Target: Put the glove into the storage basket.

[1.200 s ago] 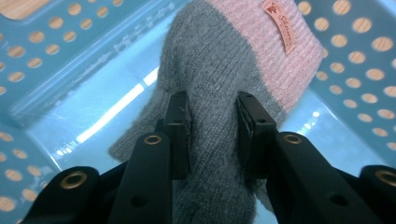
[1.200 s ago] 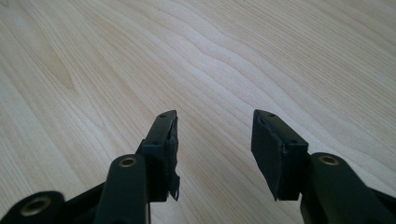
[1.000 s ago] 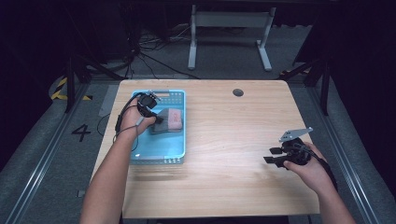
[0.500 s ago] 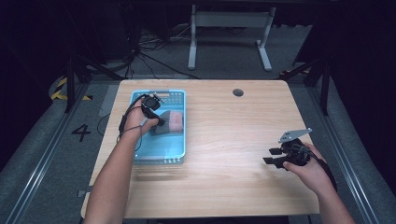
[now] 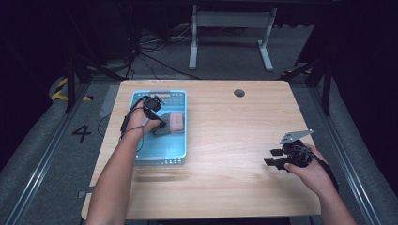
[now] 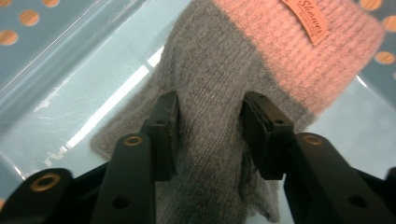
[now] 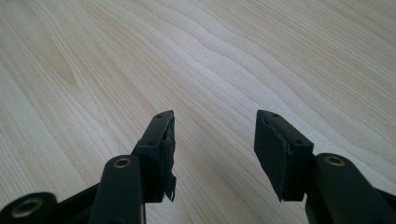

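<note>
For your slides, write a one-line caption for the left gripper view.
Left tool, its jaws just opening, straddles a grey sock with a pink cuff in the blue basket.

I am counting one basket [image 5: 180, 140] on one table [image 5: 225, 154], and one sock [image 6: 219, 93] is lying in it, grey with one pink cuff [image 6: 299, 51] that is carrying one label [image 6: 310, 21]. I am holding two grippers, one in each hand: the left gripper [image 5: 157, 115] and the right gripper [image 5: 272, 157], each showing two black jaws. One round hole [image 5: 239, 93] is sitting in the tabletop.
</note>
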Available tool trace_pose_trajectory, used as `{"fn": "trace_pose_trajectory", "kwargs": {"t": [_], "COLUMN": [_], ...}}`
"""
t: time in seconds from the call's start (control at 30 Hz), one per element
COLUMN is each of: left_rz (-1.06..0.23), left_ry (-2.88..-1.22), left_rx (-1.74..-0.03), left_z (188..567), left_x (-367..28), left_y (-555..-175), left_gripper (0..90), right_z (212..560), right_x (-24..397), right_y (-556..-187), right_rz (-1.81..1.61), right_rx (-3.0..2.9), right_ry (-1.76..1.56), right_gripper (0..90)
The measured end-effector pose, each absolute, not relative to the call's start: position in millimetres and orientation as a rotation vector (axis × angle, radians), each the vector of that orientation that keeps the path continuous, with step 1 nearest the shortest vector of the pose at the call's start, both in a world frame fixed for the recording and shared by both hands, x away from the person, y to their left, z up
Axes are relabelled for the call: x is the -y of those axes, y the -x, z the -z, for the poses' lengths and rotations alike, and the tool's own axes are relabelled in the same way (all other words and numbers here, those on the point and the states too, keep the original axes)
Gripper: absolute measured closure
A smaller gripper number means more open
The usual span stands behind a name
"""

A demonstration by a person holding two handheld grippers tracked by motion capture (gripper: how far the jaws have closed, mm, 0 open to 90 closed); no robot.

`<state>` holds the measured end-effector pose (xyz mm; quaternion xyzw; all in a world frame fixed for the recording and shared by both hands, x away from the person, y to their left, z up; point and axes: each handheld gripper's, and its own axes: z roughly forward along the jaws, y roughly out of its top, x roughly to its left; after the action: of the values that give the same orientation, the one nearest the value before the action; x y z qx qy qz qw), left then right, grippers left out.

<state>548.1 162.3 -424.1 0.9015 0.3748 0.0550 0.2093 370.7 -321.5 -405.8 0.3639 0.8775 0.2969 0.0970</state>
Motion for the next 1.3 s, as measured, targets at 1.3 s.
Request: {"fn": "trace_pose_trajectory", "kwargs": {"t": [1.3], "left_rz": [-0.248], "left_ry": [-2.151], "left_rx": [-0.927], "left_z": [331], "left_x": [-141], "left_y": [-418], "left_gripper": [33.3], "right_z": [402], "right_x": [297], "right_y": [-409], "right_rz": [-0.925], "right_rx": [-2.644], "right_ry": [-0.950], "right_gripper": [47.4]}}
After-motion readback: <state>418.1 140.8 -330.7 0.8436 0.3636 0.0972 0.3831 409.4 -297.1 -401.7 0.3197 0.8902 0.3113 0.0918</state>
